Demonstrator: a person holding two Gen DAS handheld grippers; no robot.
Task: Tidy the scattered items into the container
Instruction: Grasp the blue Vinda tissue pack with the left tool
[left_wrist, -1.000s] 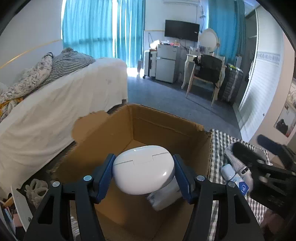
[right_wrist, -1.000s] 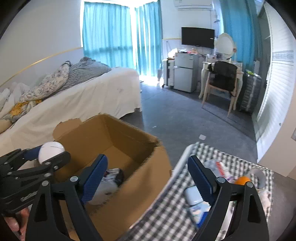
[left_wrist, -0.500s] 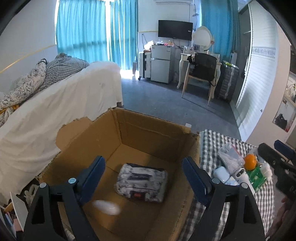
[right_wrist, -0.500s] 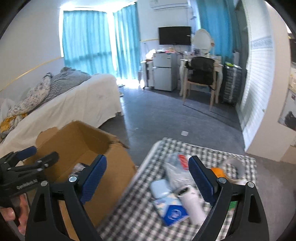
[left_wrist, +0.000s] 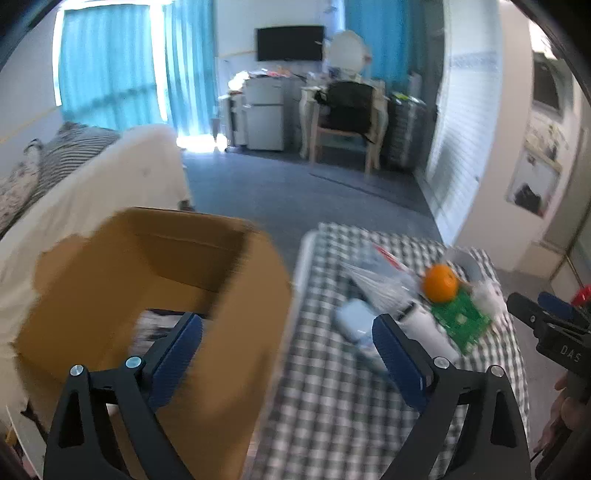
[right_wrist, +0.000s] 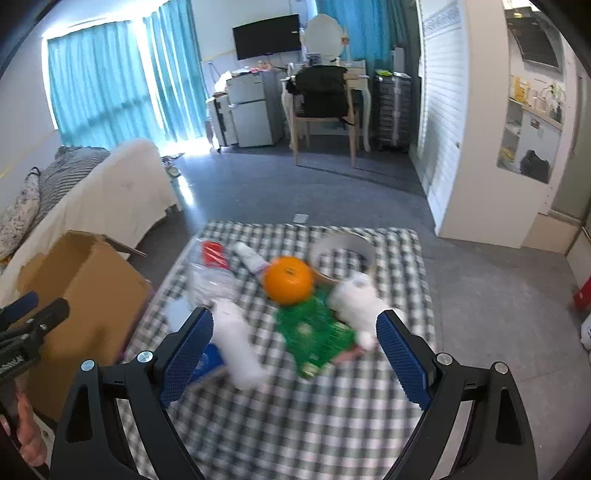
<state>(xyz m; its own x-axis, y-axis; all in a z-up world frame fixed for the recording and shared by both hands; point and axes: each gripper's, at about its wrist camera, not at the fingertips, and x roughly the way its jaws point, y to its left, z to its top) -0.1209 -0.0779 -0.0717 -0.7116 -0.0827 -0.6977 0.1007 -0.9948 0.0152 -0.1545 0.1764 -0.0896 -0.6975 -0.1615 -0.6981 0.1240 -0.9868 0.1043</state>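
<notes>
A brown cardboard box (left_wrist: 159, 273) stands beside a checked-cloth table (right_wrist: 295, 413). A patterned packet (left_wrist: 147, 326) lies inside the box. On the cloth lie an orange (right_wrist: 289, 279), a green circuit board (right_wrist: 314, 332), a white cylinder (right_wrist: 236, 343), a clear plastic bag (right_wrist: 210, 273), a white fluffy item (right_wrist: 356, 299) and a pale blue case (left_wrist: 354, 319). My left gripper (left_wrist: 288, 343) hangs over the box's right wall, its jaws still opening with nothing between them. My right gripper (right_wrist: 293, 343) stands open above the cylinder and the green board, touching neither.
A white-covered bed (left_wrist: 92, 184) runs along the left behind the box. A white tape roll (right_wrist: 341, 247) and a small tube (right_wrist: 251, 258) sit at the cloth's far side. Grey floor, a chair (right_wrist: 323, 110) and a small fridge (right_wrist: 253, 110) lie beyond.
The left gripper let go of the white oval case, which fell into the box, and its jaws spread as it swung right. The right gripper swept right from the box to the table's items.
</notes>
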